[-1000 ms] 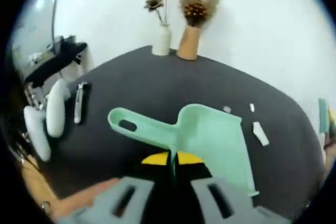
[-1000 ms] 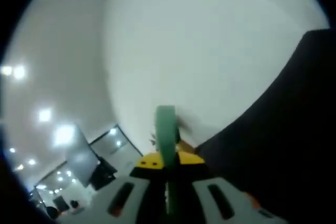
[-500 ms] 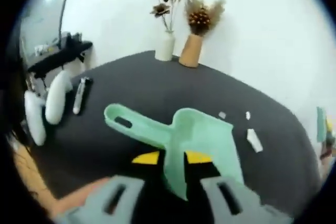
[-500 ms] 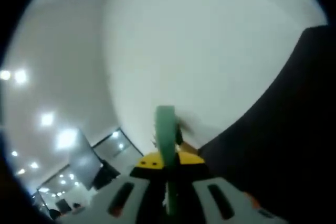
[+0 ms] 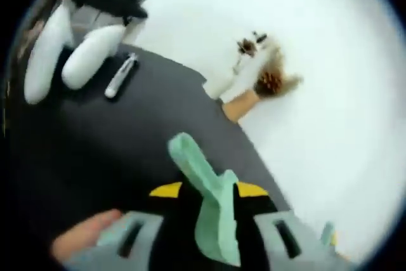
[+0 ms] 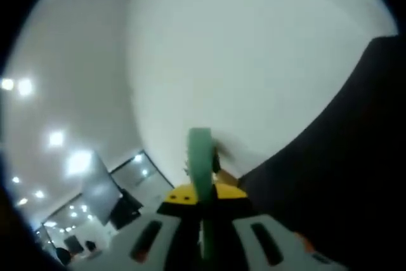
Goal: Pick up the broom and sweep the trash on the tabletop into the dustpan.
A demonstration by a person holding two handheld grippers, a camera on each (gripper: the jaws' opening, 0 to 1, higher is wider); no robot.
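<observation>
The mint green dustpan (image 5: 212,211) is held in my left gripper (image 5: 209,202), which is shut on it. The pan is tilted and seen nearly edge-on, with its handle (image 5: 183,147) pointing up and left over the dark grey tabletop (image 5: 95,138). In the right gripper view, a green broom handle (image 6: 200,157) rises between the jaws of my right gripper (image 6: 203,204), which is shut on it. The broom's bristles are hidden. A green tip (image 5: 327,233) shows at the lower right edge of the left gripper view.
A white vase (image 5: 222,84) and a tan vase (image 5: 242,103) with dried flowers stand at the table's far edge by the white wall. Two white elongated objects (image 5: 89,55) and a silver pen-like item (image 5: 120,75) lie at the upper left. A fingertip (image 5: 82,242) shows beside the left gripper.
The left gripper view has rolled and swung, and the dustpan has tipped from flat to nearly edge-on in the jaws. The paper scraps have left the view. The right gripper view is unchanged.
</observation>
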